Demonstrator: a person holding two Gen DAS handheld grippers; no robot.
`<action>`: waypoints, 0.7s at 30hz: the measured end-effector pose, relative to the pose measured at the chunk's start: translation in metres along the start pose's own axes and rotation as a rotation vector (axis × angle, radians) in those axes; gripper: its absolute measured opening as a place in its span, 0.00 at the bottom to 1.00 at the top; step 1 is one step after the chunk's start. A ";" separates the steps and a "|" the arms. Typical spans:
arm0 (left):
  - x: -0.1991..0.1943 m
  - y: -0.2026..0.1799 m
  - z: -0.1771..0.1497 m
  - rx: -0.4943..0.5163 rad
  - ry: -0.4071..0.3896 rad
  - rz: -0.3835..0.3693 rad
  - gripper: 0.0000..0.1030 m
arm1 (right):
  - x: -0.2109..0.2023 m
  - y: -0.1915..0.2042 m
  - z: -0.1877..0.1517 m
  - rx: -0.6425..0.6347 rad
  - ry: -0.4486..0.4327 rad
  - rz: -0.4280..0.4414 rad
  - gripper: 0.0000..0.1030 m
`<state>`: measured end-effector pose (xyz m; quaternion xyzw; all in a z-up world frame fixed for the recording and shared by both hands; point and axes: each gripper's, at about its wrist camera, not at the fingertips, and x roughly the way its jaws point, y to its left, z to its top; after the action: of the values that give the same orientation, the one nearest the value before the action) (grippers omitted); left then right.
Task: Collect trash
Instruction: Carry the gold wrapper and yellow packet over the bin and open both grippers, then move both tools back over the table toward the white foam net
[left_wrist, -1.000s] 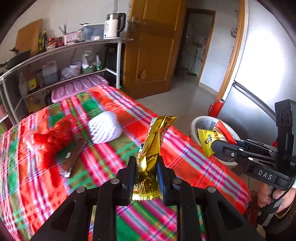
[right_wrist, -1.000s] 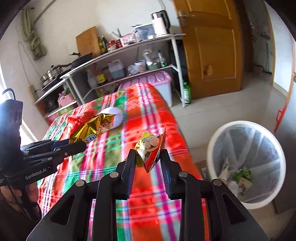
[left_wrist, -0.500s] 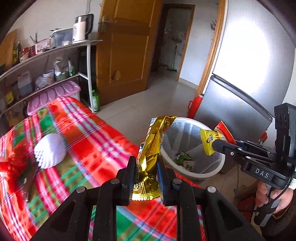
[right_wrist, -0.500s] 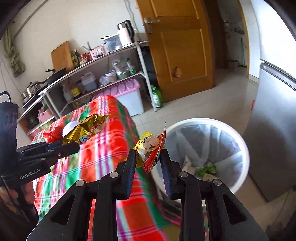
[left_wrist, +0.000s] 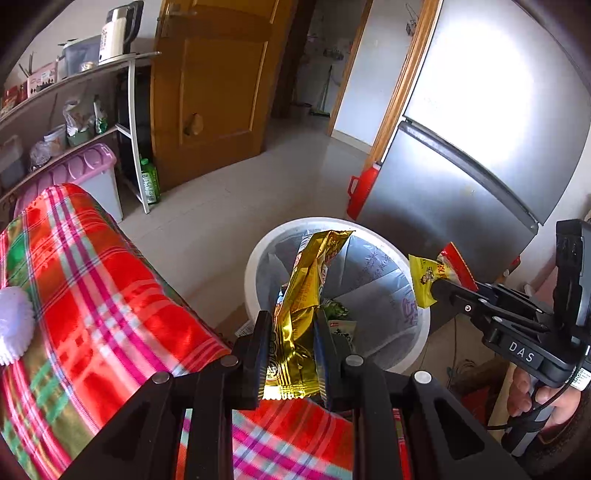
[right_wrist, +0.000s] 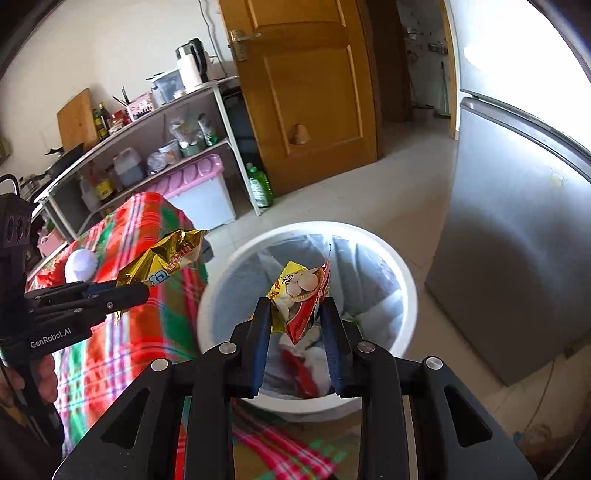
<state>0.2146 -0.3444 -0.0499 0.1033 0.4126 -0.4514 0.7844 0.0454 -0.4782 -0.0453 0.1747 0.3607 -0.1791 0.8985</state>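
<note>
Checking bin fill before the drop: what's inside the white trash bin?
The white trash bin has a grey liner. At the bottom lie a green-printed packet and red-and-white scraps. The gripper fingers and the held wrappers cover the rest of the bottom.

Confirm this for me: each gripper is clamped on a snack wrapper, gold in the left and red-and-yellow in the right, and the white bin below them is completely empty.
The bin is not empty. The right wrist view shows wrappers and scraps already lying in the white bin. The rest stands: the left gripper is shut on the gold wrapper, and the right gripper on the red-and-yellow wrapper.
</note>
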 end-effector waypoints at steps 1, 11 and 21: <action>0.005 -0.003 0.001 0.005 0.007 -0.003 0.22 | 0.003 -0.004 0.000 0.000 0.005 -0.009 0.27; 0.042 -0.021 0.002 0.018 0.061 -0.006 0.22 | 0.037 -0.031 -0.008 -0.003 0.089 -0.029 0.28; 0.058 -0.024 0.000 0.015 0.091 0.008 0.40 | 0.054 -0.034 -0.012 -0.007 0.124 -0.048 0.53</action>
<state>0.2100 -0.3940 -0.0875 0.1314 0.4440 -0.4464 0.7657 0.0591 -0.5133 -0.0980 0.1736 0.4205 -0.1884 0.8704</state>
